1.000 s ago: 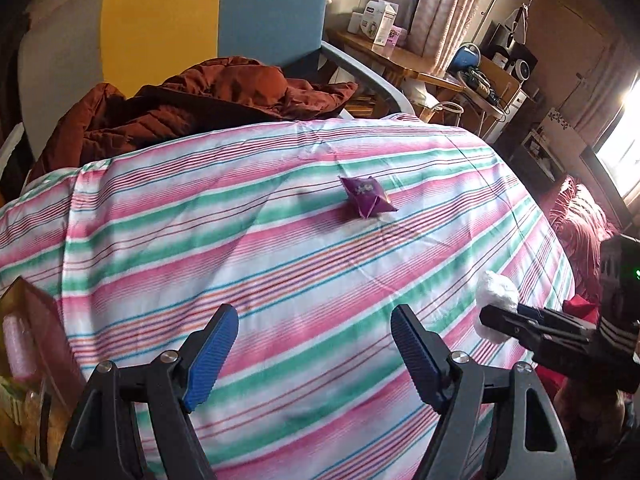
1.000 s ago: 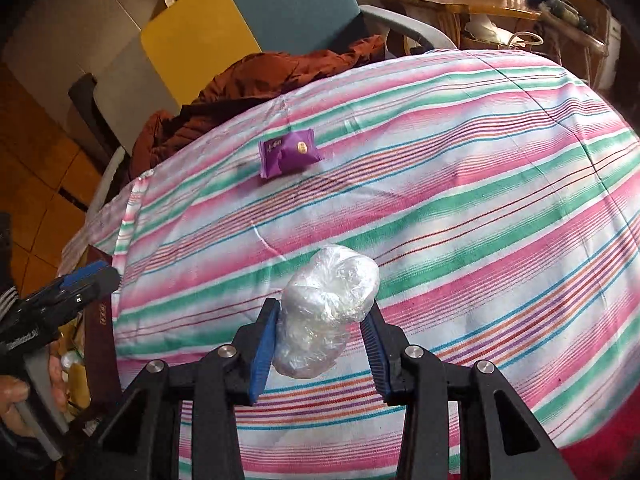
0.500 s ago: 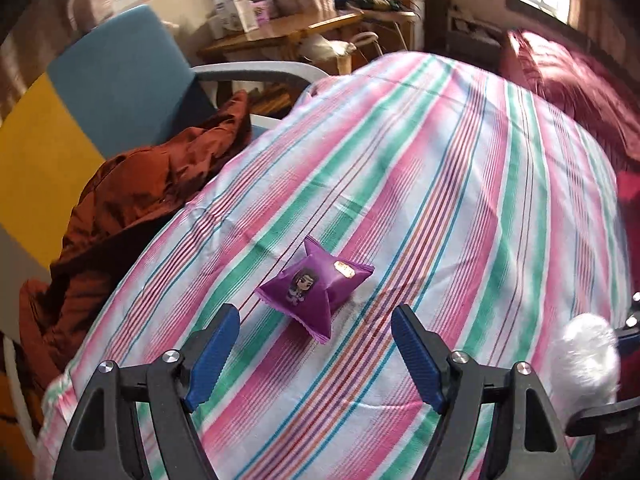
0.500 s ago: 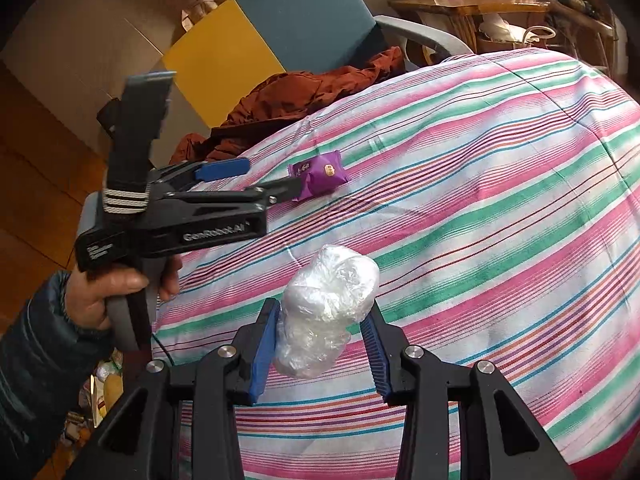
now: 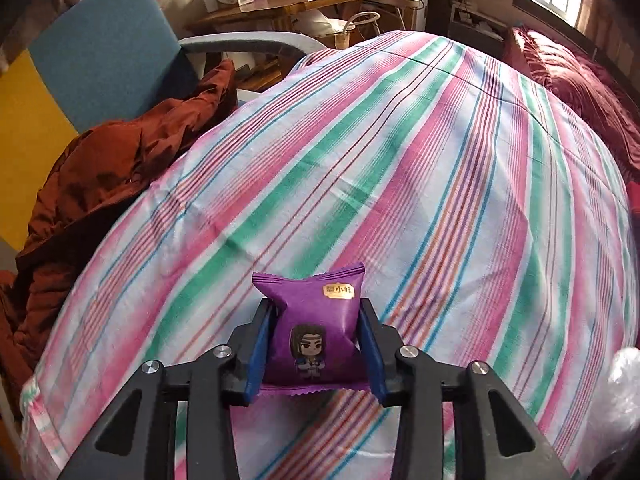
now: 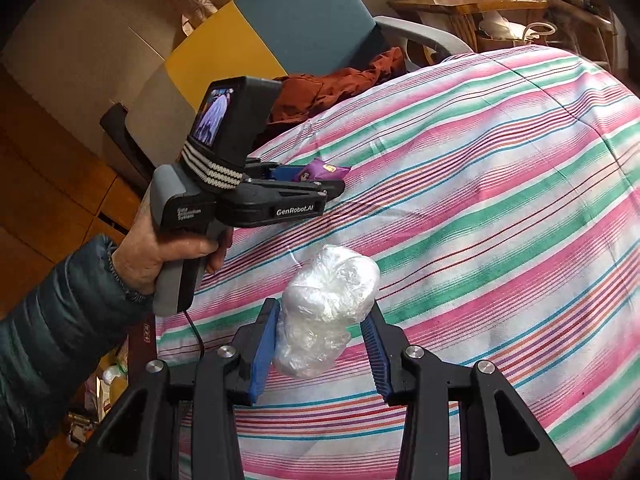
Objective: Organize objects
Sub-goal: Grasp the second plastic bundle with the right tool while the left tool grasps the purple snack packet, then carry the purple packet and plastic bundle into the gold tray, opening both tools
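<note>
A purple snack packet (image 5: pixel 316 332) with a cartoon figure lies on the striped bedsheet (image 5: pixel 440 180). My left gripper (image 5: pixel 316 306) is closing its jaws, and both blue pads press the packet's sides. In the right wrist view the same packet (image 6: pixel 316 168) shows at the tip of the left gripper (image 6: pixel 324 178), which a person's hand (image 6: pixel 160 256) holds. My right gripper (image 6: pixel 322 312) is shut on a crumpled clear plastic bundle (image 6: pixel 328 292) held just above the sheet. That bundle (image 5: pixel 622 392) also shows at the lower right edge of the left wrist view.
A rust-coloured jacket (image 5: pixel 100 168) lies heaped at the bed's left side against a blue and yellow chair (image 5: pixel 108 48). A dark red pillow (image 5: pixel 580 80) lies at the far right. Behind stands a wooden table (image 5: pixel 280 4) with boxes.
My left gripper swung in over the bed, came down around the purple packet and closed from wide open onto it. The right gripper stayed in place holding the plastic bundle.
</note>
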The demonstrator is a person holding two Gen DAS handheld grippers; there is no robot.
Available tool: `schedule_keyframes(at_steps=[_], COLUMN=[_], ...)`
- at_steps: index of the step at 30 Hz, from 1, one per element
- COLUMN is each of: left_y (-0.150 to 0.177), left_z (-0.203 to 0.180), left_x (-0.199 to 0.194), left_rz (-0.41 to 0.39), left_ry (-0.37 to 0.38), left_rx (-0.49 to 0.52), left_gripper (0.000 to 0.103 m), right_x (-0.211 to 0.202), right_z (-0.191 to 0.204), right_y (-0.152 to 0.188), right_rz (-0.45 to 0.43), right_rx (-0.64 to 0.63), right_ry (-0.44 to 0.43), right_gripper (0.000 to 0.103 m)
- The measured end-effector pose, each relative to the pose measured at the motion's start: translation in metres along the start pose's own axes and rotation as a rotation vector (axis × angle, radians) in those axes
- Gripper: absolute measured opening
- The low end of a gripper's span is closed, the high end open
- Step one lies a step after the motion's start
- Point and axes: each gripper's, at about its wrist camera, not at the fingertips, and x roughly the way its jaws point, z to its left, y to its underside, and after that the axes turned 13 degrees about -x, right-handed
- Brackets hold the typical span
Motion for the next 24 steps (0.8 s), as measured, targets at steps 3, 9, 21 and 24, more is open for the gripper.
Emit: schedule_keyframes(at_steps=[3, 9, 21, 24], left_y=[0.03, 0.097, 0.164, 0.18], left_z=[0.004, 0.013, 0.023, 0.027], left_x=[-0.02, -0.082, -0.2, -0.213], left_rz=[-0.021, -0.095, -0.289, -0.31], left_ry=[-0.013, -0.056, -0.107, -0.11], left_rx=[-0.084, -0.256, -0.372, -0.401], left_gripper=[0.04, 0.04, 0.04, 0.04], right_x=[0.001, 0.004, 0.007, 0.009], right_z=[0.0, 0.001, 0.012, 0.012], right_y=[0.0, -0.002, 0.001, 0.002], right_rz=[0.005, 0.015, 0.045, 0.049], right_rx=[-0.001, -0.01, -0.058, -0.065], right_ry=[0.005, 0.017, 0.056, 0.078], right_gripper=[0.042, 0.042, 0.042, 0.042])
